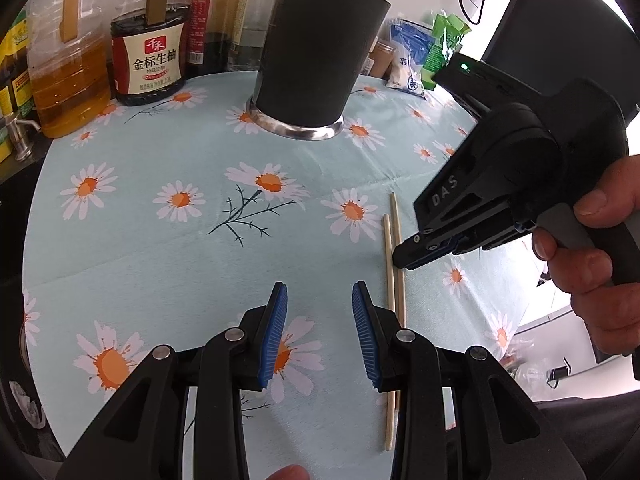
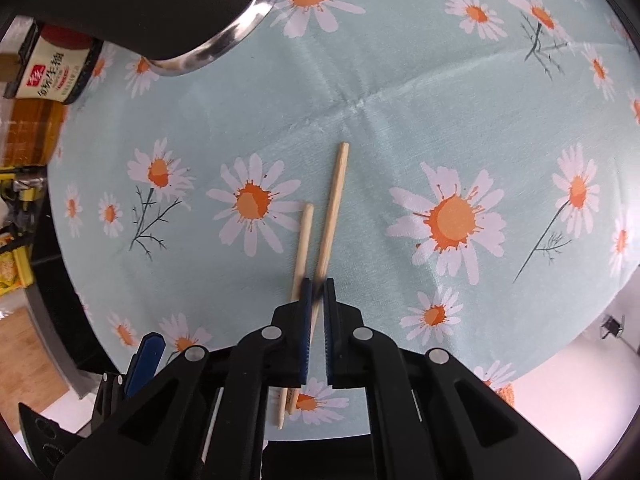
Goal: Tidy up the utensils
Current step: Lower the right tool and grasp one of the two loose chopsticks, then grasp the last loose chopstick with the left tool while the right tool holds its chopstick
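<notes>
Chopsticks (image 2: 326, 236) lie side by side on the daisy tablecloth (image 2: 400, 120), right gripper (image 2: 318, 292) clamped on one, left gripper (image 1: 319, 300) parted and empty nearby.

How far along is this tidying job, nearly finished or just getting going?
Some way in, it seems. Wooden sticks already poke out of the black holder. Right now the right gripper is closed on one of the two chopsticks lying on the daisy tablecloth. The left gripper waits open, empty. Both chopsticks still need to reach the holder.
</notes>
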The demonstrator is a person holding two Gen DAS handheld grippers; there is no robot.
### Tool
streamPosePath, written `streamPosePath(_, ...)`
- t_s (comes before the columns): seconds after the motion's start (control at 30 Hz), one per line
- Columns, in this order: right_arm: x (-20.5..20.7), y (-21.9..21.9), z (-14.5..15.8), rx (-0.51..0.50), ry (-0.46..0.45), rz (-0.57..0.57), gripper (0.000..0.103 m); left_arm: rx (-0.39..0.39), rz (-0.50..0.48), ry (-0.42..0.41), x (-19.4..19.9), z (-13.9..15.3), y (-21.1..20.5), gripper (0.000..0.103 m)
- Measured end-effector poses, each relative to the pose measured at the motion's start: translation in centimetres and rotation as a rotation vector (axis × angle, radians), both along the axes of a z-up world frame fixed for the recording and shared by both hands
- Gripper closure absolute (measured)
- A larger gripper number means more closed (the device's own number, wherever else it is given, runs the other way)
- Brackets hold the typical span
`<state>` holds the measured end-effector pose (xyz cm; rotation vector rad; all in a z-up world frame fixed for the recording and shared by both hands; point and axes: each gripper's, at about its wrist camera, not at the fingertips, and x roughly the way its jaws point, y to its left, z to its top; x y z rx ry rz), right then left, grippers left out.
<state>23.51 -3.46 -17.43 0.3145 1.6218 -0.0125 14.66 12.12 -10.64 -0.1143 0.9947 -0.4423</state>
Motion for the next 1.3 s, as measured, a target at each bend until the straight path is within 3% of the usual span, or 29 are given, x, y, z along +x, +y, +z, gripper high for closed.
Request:
streamPosePath(0.17,-0.1,1.5,0.2,-0.050,-0.007,0.021,0.097,0.001,-0.007,0.007,0.3,-0.2,-0.3,0.070)
streamPosePath(0.37,-0.3,1.7,0.2,-0.022,-0.018,0.044,0.098,0.022,0.002,0.021,0.4,-0.2,-0.4,0.070)
streamPosePath(0.8,0.3,-4.3,0.7,0.163,-0.030,0.092,0.098,0.114,-0.013,0.080,0.7,0.4,-3.7,0.070)
streamPosePath(0.97,0.5,-6.6,2.3,0.254,-0.070,0.155,0.098,0.216,-0.062,0.136,1.5,0.5,-6.2,0.070)
streamPosePath(1.3,0.8,-9.4,5.2,0.386,-0.141,0.307,0.098,0.279,-0.079,0.291,3.5,-1.0,-8.9,0.070)
